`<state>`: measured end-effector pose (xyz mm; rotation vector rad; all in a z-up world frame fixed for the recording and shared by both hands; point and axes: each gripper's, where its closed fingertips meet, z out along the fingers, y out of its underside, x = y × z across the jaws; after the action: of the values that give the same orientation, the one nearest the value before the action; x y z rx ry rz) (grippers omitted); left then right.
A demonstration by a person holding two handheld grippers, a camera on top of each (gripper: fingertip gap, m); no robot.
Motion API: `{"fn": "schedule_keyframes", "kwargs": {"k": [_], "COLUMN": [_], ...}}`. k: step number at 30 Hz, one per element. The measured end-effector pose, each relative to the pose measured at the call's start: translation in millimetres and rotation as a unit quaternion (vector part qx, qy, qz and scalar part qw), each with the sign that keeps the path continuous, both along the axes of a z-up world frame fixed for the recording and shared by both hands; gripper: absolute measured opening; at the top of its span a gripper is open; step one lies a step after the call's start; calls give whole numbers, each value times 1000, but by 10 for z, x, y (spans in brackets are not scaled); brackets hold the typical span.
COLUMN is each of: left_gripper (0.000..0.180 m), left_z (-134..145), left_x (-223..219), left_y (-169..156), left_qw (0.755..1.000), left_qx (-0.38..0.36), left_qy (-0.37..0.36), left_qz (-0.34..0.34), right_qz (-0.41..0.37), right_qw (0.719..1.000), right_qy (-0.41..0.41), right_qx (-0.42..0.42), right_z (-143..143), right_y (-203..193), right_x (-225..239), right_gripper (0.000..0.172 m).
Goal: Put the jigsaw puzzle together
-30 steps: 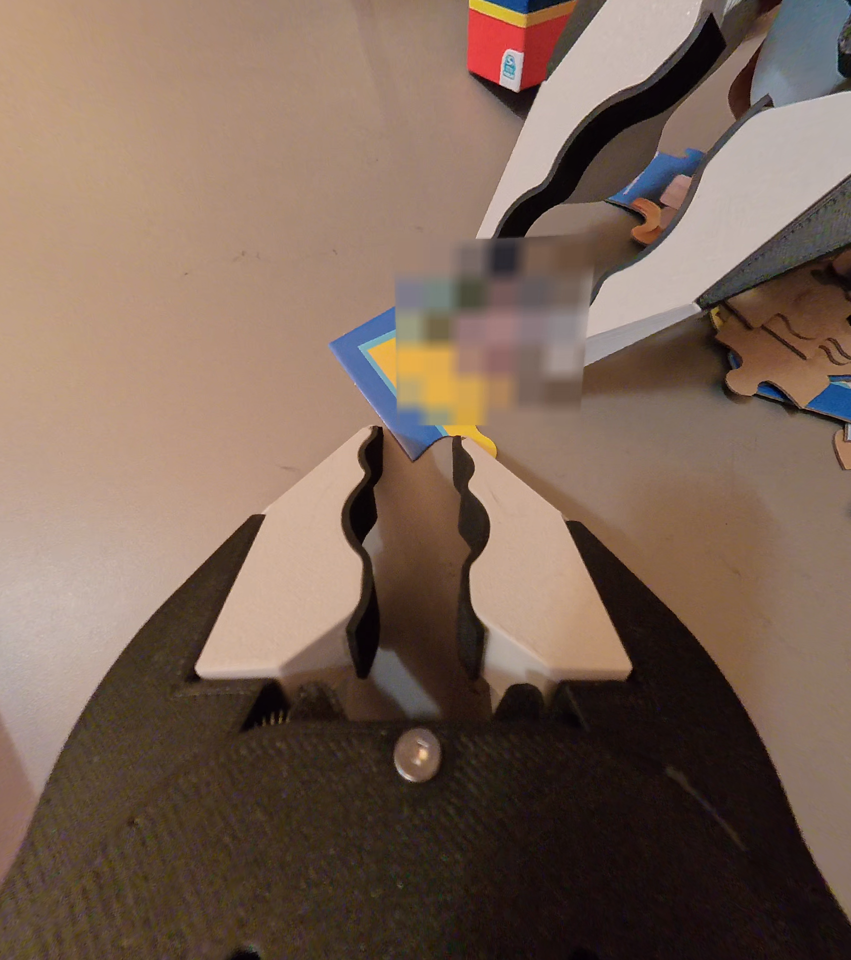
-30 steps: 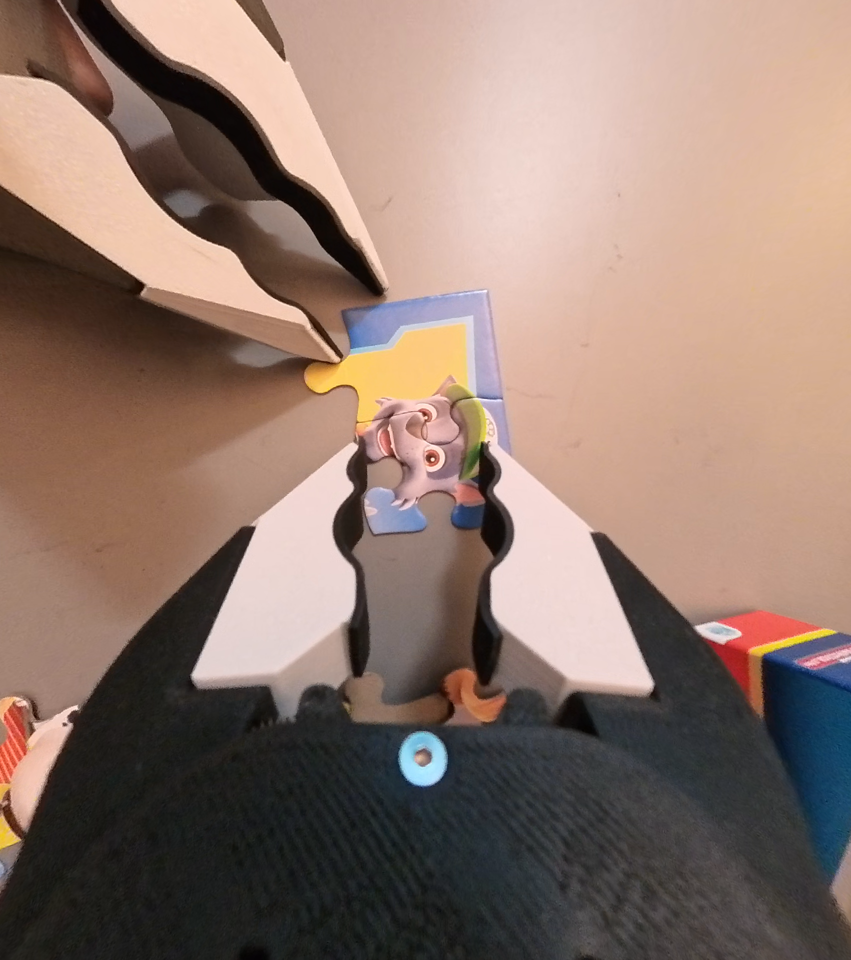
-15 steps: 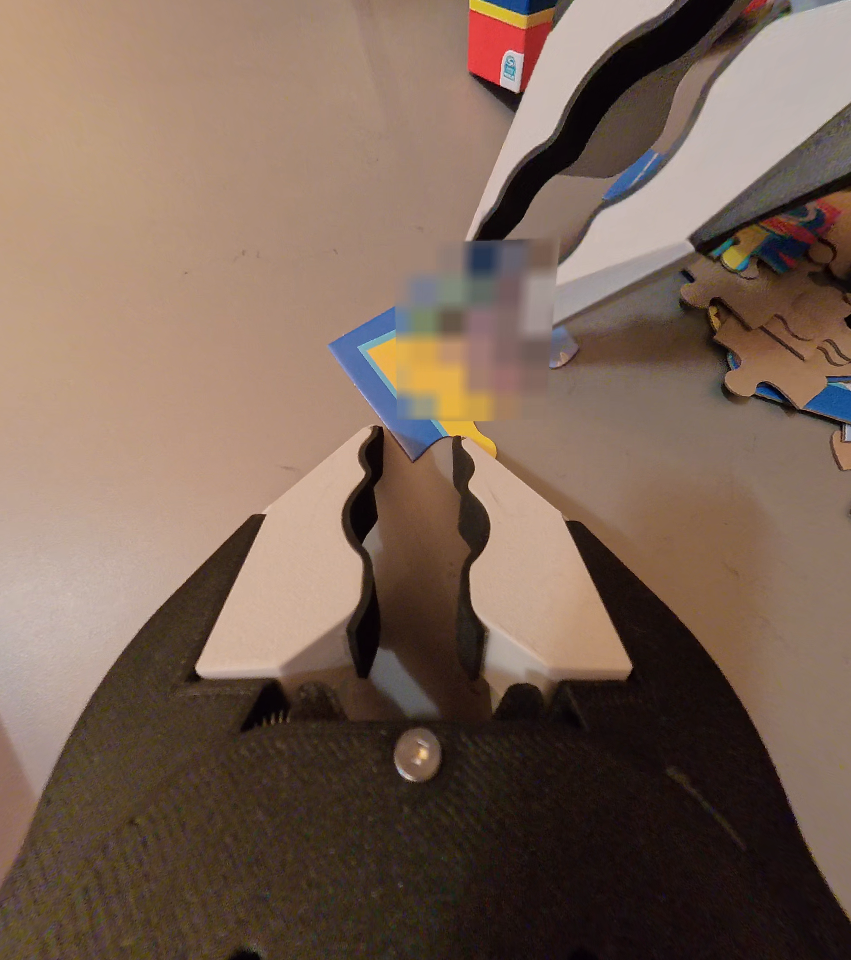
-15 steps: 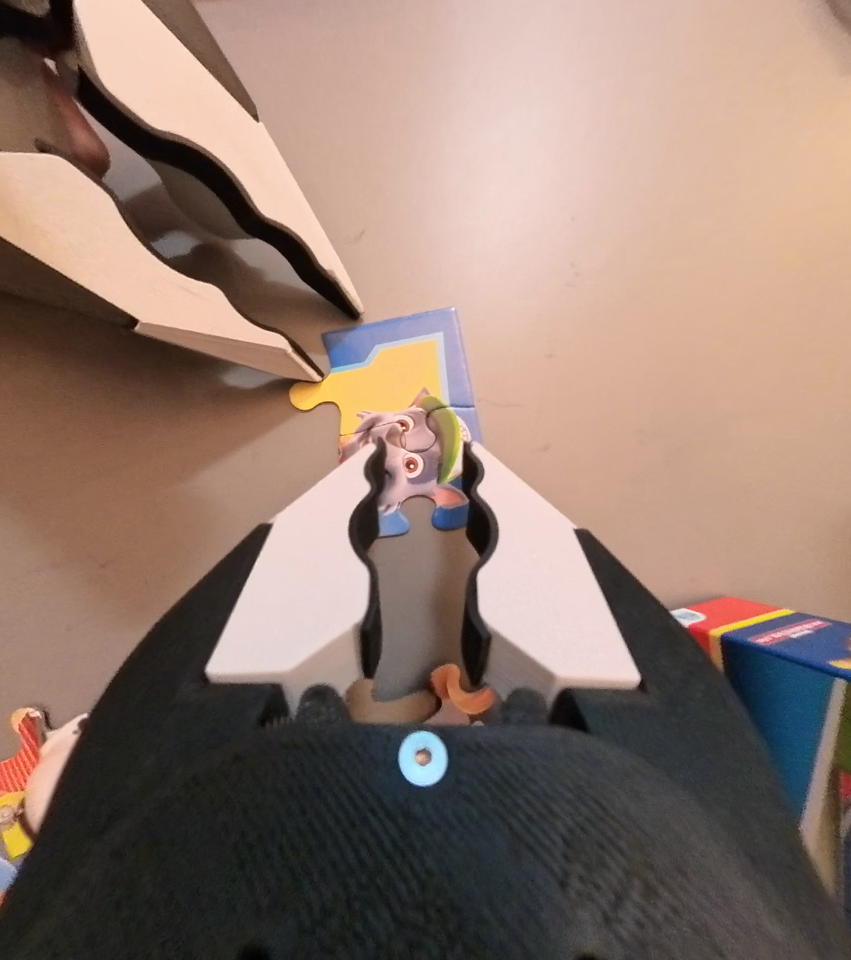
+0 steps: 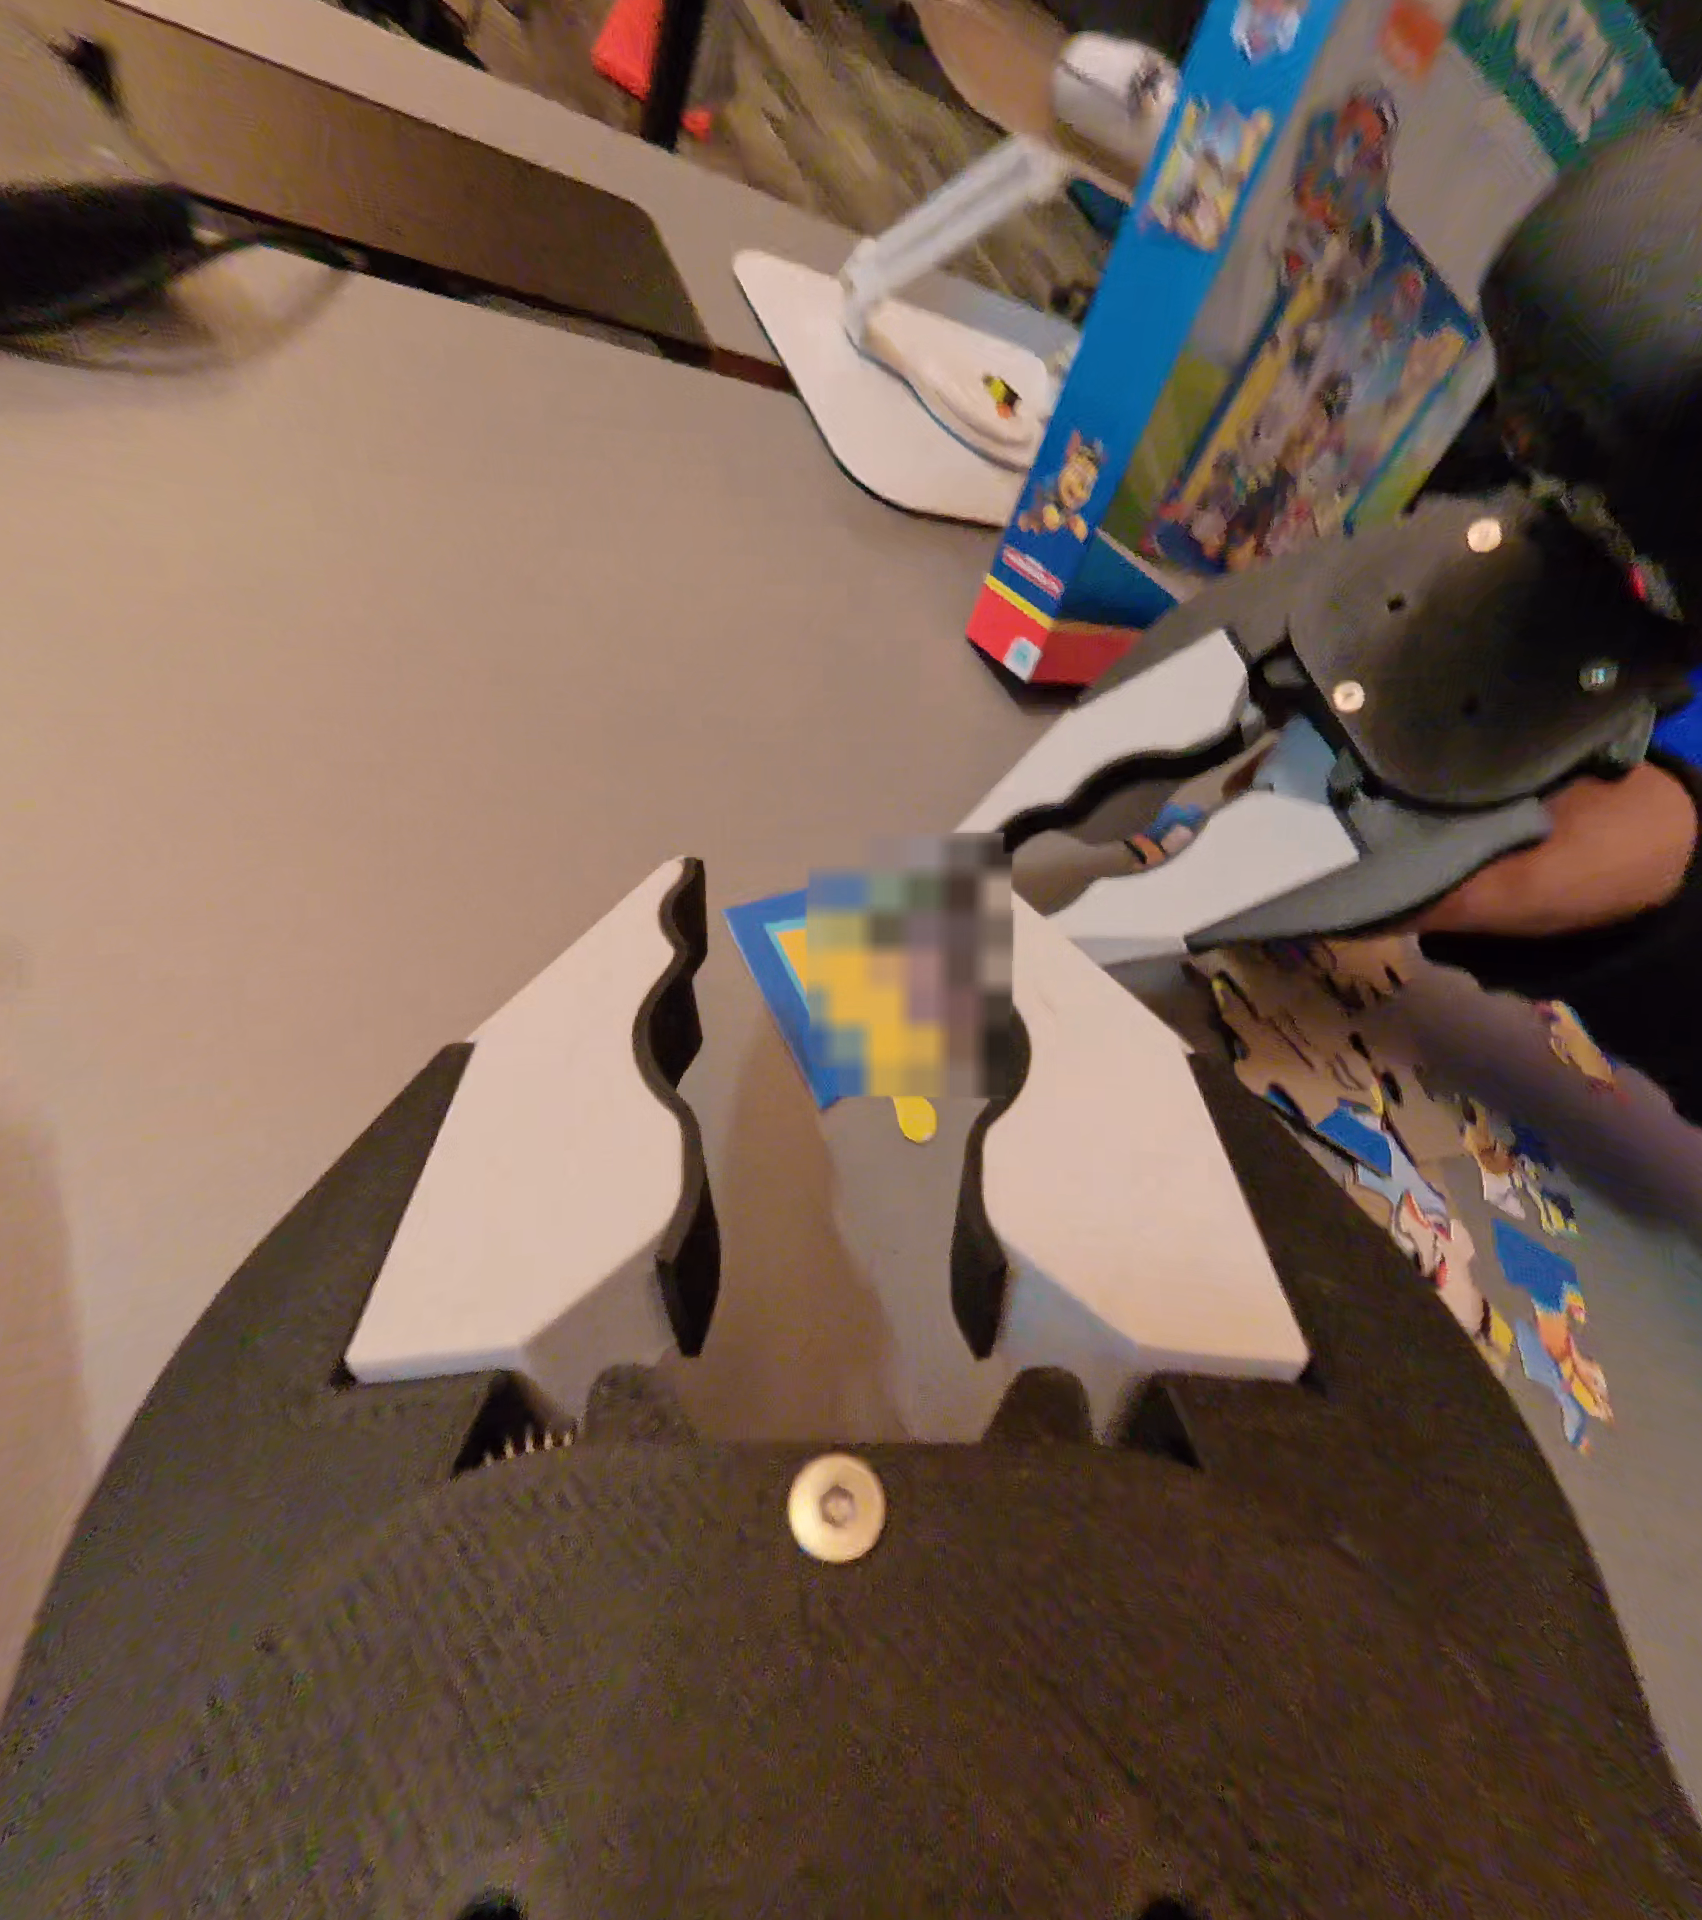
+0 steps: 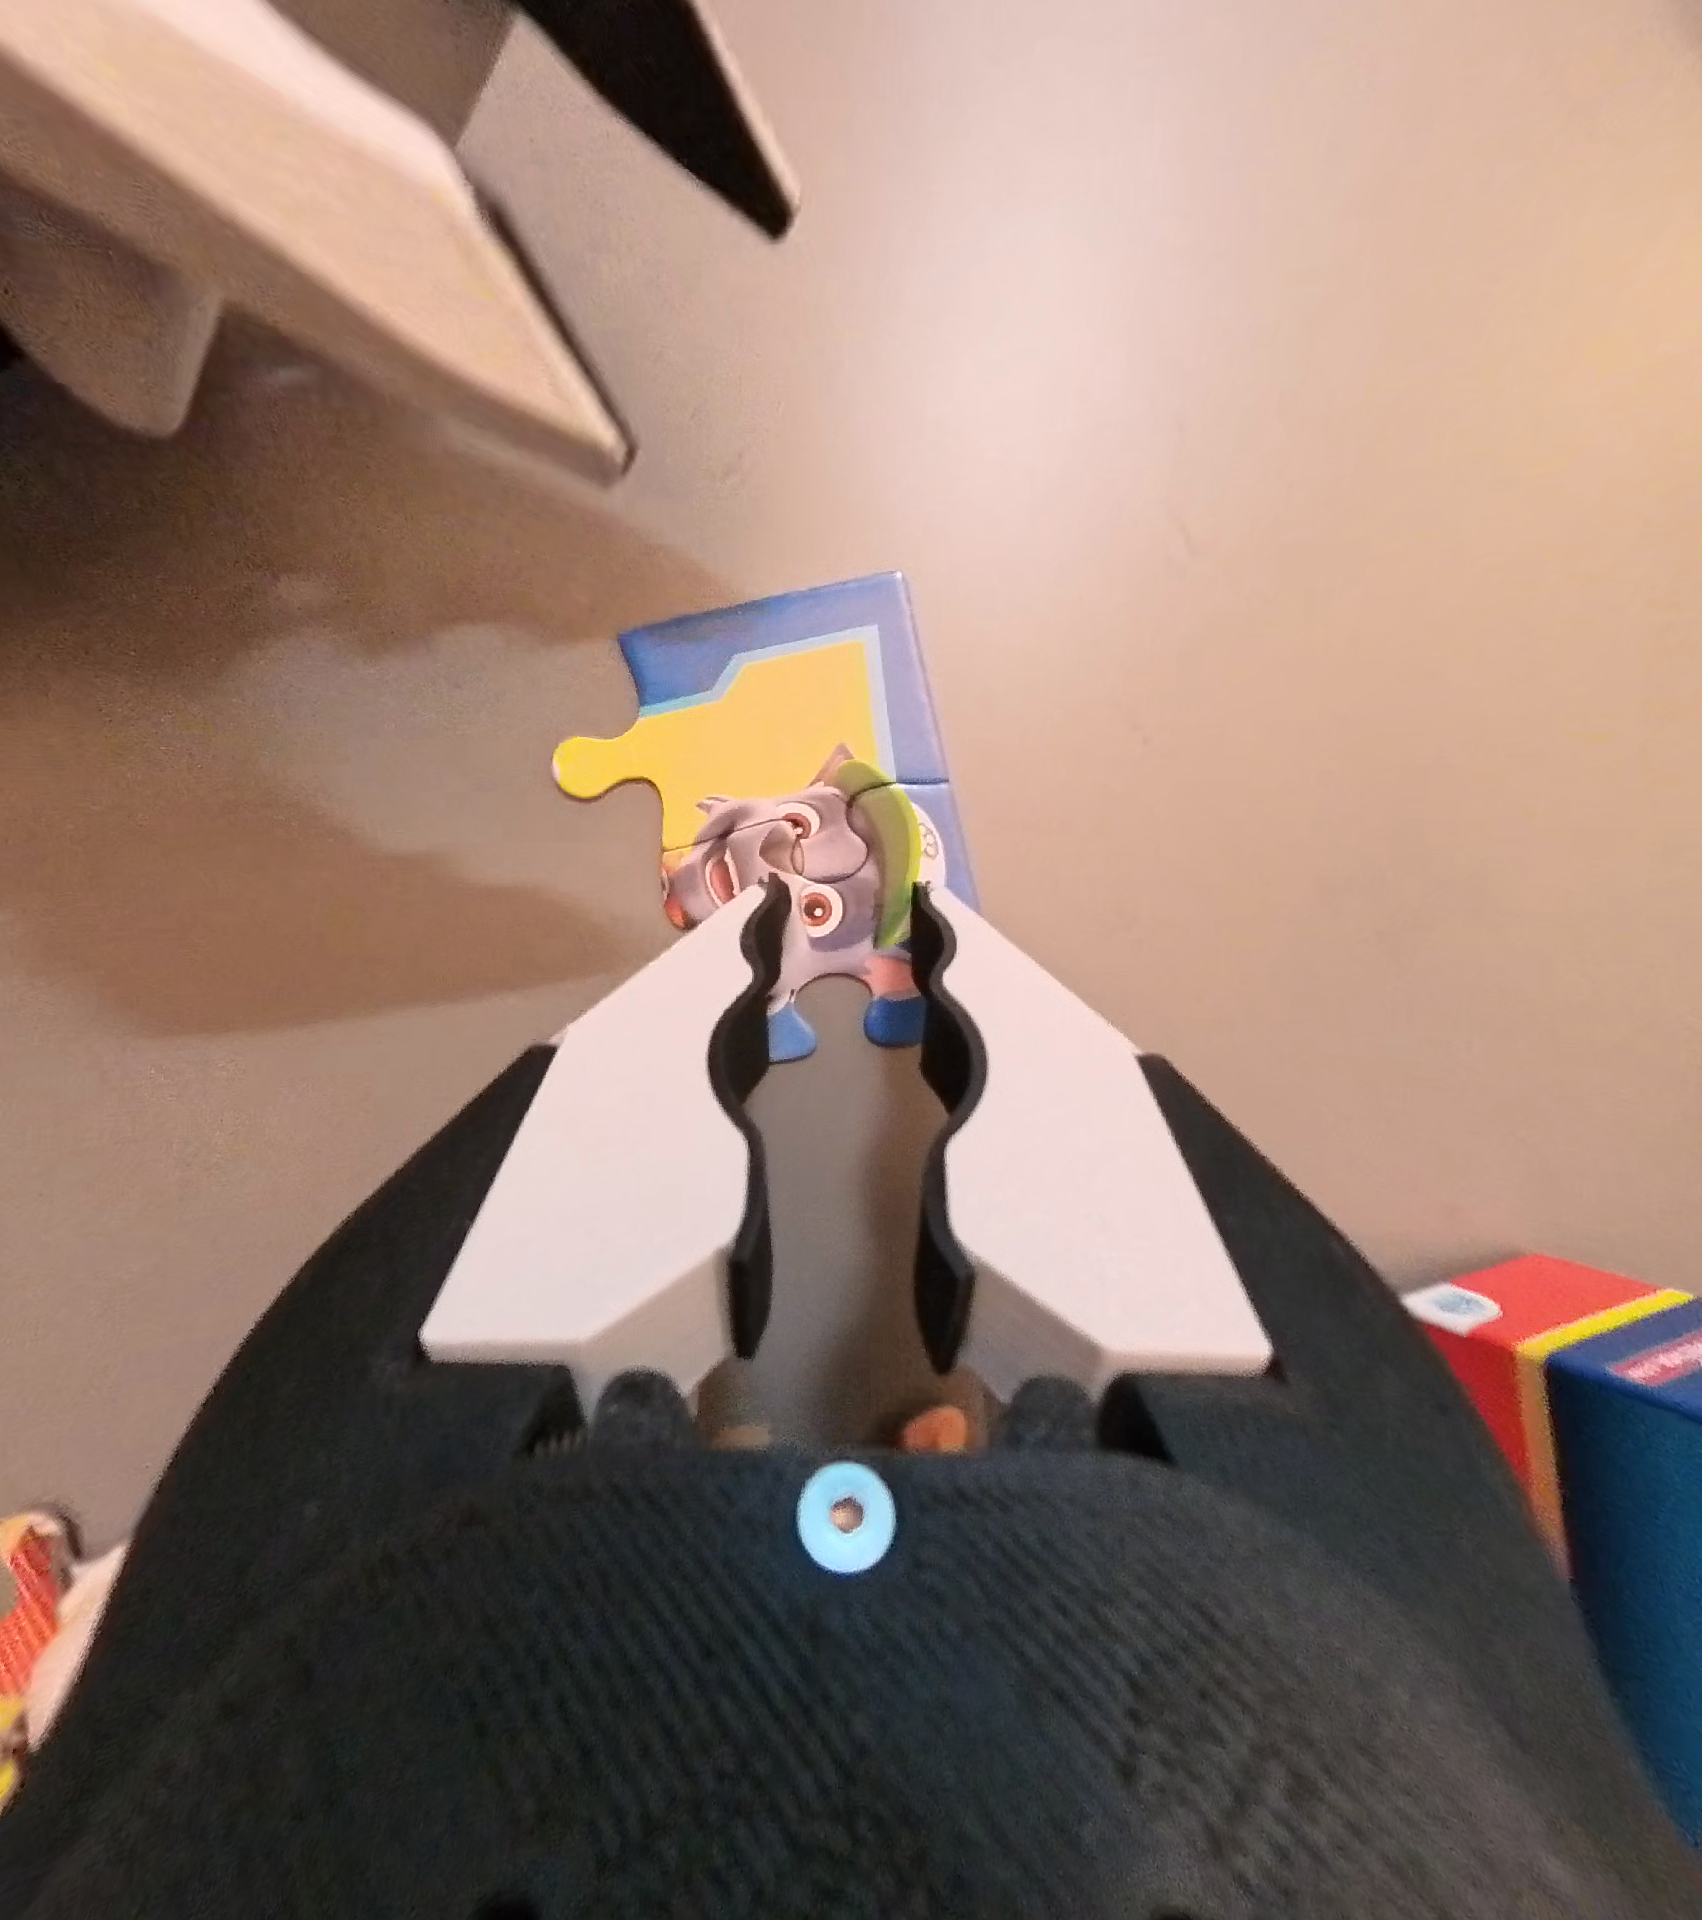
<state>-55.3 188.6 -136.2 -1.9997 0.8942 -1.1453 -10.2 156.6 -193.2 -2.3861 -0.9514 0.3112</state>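
Two joined puzzle pieces lie flat on the tan table: a blue and yellow corner piece and a piece with a grey cartoon dog. My right gripper has its jaws narrowly apart, its fingertips over the dog piece, which spreads wider than the gap; it grips nothing. In the left wrist view it slants down to the pieces. My left gripper is open and empty, raised above the pieces. In the right wrist view it hangs at the upper left, clear of them.
A blue and red puzzle box stands behind the right gripper and also shows in the right wrist view. Loose puzzle pieces lie to the right. A white stand base sits at the far table edge. A hand holds the right gripper. The gap from one gripper's tips to the other's is roughly 8 cm.
My left gripper has opened wider and lifted away from the corner piece it touched. My right gripper has narrowed its jaws and stayed over the dog piece.
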Motion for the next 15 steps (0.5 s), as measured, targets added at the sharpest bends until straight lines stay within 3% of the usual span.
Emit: {"fn": "schedule_keyframes", "kwargs": {"k": [7,12,15], "left_gripper": [52,56,56], "left_z": [9,35,42], "left_x": [-152,-206,-208], "left_y": [198,272,272], "left_qw": [998,996,996], "left_qx": [26,43,44], "left_qy": [13,17,15], "left_qz": [50,73,71], "right_qz": [-1,1,-17], "right_qw": [1000,1000,998], "right_qy": [3,20,67], "right_qx": [11,3,12], "right_z": [2,15,262], "right_y": [98,80,49], "right_x": [-273,-257,-206], "right_gripper": [21,33,43]}}
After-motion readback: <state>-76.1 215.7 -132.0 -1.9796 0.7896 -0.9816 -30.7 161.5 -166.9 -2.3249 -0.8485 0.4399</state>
